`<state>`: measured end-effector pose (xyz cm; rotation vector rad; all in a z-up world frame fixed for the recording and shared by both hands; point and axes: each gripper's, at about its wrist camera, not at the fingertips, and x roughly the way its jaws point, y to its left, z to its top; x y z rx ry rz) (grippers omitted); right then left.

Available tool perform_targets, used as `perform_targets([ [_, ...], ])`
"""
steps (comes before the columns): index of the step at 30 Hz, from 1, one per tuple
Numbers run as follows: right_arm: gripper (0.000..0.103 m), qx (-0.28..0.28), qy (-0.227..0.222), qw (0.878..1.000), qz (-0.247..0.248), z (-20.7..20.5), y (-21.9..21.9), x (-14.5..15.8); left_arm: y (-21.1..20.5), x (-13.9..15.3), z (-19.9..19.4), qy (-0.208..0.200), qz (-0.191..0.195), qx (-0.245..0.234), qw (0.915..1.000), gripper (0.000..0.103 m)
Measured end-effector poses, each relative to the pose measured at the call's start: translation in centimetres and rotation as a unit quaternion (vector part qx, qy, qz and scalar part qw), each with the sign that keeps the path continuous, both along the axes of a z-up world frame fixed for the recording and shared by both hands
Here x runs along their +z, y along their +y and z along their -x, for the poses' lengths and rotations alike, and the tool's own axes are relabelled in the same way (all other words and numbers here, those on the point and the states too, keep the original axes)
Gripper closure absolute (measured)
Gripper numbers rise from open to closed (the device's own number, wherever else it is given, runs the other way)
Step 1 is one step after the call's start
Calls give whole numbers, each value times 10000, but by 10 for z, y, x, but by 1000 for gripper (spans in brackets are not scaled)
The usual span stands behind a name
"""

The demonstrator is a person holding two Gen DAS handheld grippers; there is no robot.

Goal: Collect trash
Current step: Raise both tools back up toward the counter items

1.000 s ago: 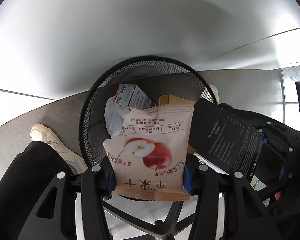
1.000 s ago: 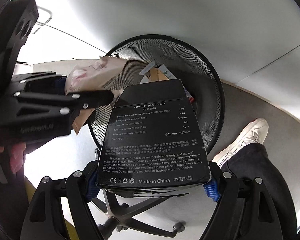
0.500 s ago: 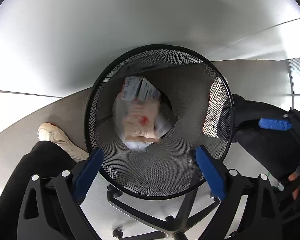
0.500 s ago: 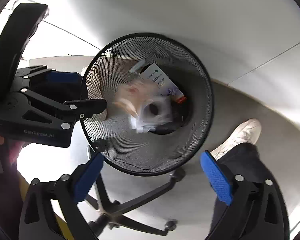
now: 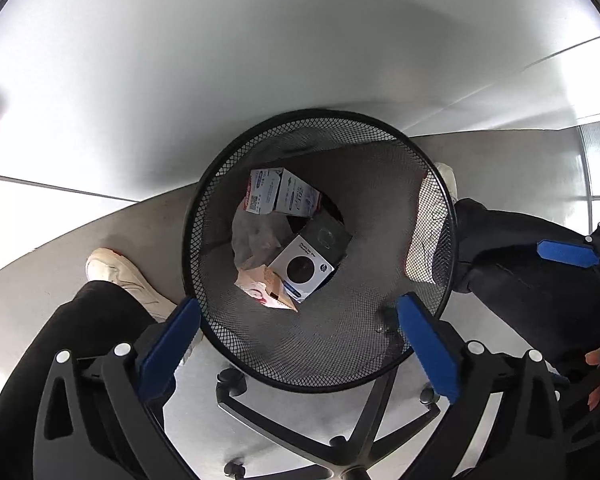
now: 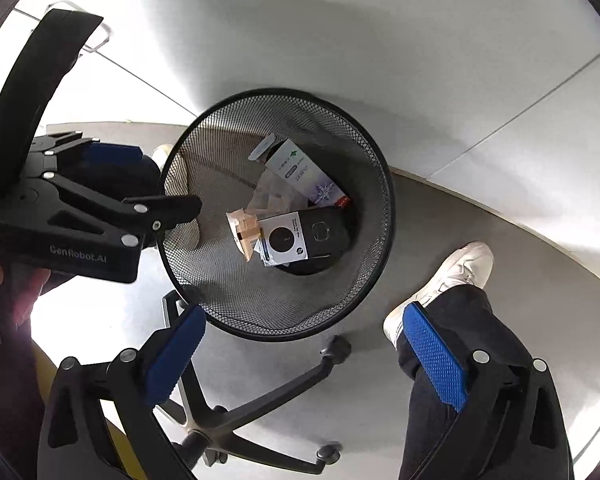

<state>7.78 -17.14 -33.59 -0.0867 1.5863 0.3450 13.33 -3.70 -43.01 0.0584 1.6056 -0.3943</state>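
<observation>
A black mesh trash bin (image 5: 380, 344) stands on the floor below both grippers; it also shows in the right wrist view (image 6: 372, 216). Inside lie the apple snack packet (image 5: 262, 288), the black speaker box (image 5: 312, 258), a white and blue carton (image 5: 284, 196) and a clear plastic bag (image 5: 256, 236). In the right wrist view the packet (image 6: 244, 230), the speaker box (image 6: 304, 238) and the carton (image 6: 304, 176) lie in the bin too. My left gripper (image 5: 298, 344) is open and empty above the bin's near rim. My right gripper (image 6: 304, 356) is open and empty above the bin.
A black office chair base (image 6: 260, 404) with castors sits beside the bin. The person's white shoes (image 5: 120, 276) (image 6: 448, 276) and dark trouser legs flank it. White walls rise behind the grey floor. The left gripper's body (image 6: 80, 216) shows at the left of the right wrist view.
One second ago my left gripper held the apple packet and my right the black box. Both opened and let go; both items fell and now lie in the bin.
</observation>
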Motion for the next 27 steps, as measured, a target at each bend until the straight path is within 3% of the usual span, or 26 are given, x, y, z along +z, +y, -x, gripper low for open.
perform_targets([
  [9,3,-468,-357,9983,-48,11,1,34,12,36,12,-182,133,341,9992,4],
  [19,3,-758,-1140,9897,-422,48,-4,102,24,106,49,-882,282,565,9941,4],
  [27,3,-883,-2093,9706,-797,81,-5,180,50,181,82,-1644,639,864,9805,4],
])
